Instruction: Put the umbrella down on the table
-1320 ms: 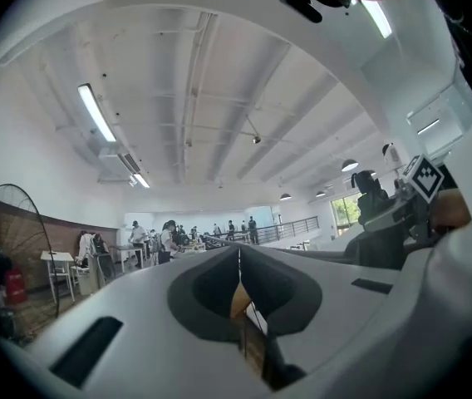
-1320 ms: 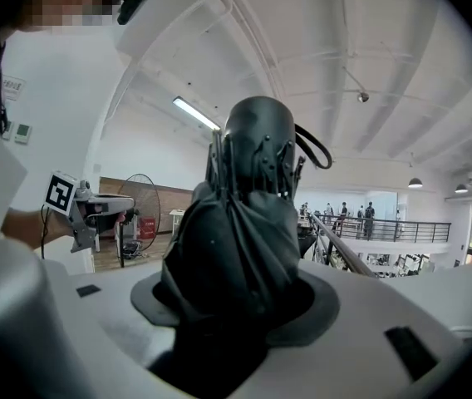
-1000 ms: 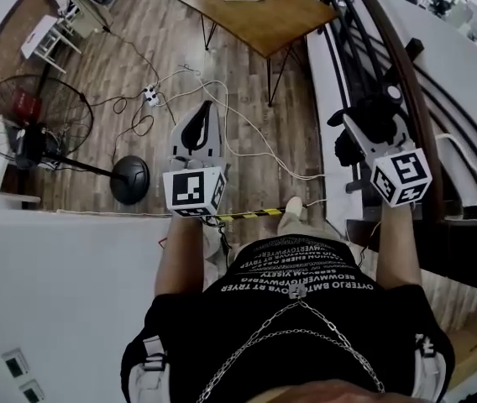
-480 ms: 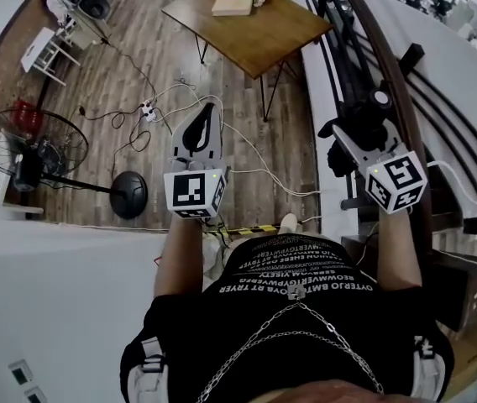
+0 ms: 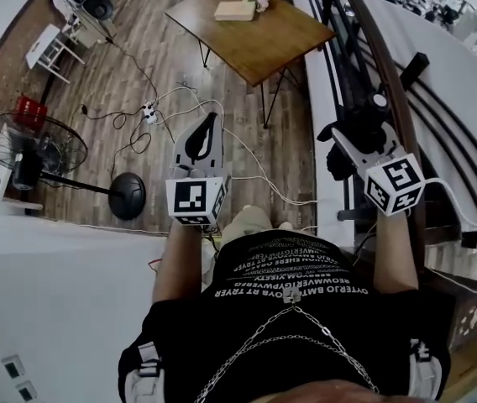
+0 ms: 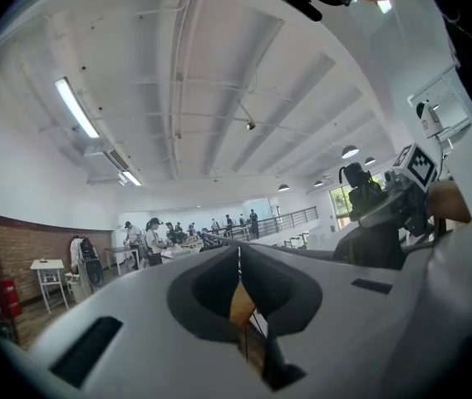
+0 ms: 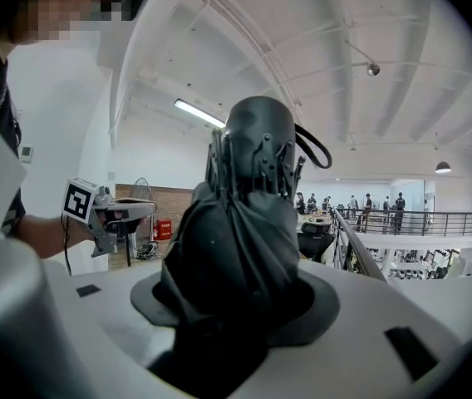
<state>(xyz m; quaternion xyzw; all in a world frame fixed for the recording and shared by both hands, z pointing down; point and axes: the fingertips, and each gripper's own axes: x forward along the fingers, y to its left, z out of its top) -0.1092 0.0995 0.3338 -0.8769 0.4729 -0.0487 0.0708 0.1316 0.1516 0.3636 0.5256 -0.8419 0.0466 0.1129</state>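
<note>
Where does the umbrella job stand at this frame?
Done: the folded umbrella is gripped in the right gripper. In hand: it is held in the air; the left gripper is shut and empty. Left: reach the table ahead and set it down.

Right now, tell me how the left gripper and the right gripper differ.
The left gripper has its jaws together with nothing between them. The right gripper is clamped on a folded dark umbrella. In the head view the left gripper hangs over the wooden floor, while the right gripper is beside the railing. Both are held out in front of the person, short of the table.
</note>
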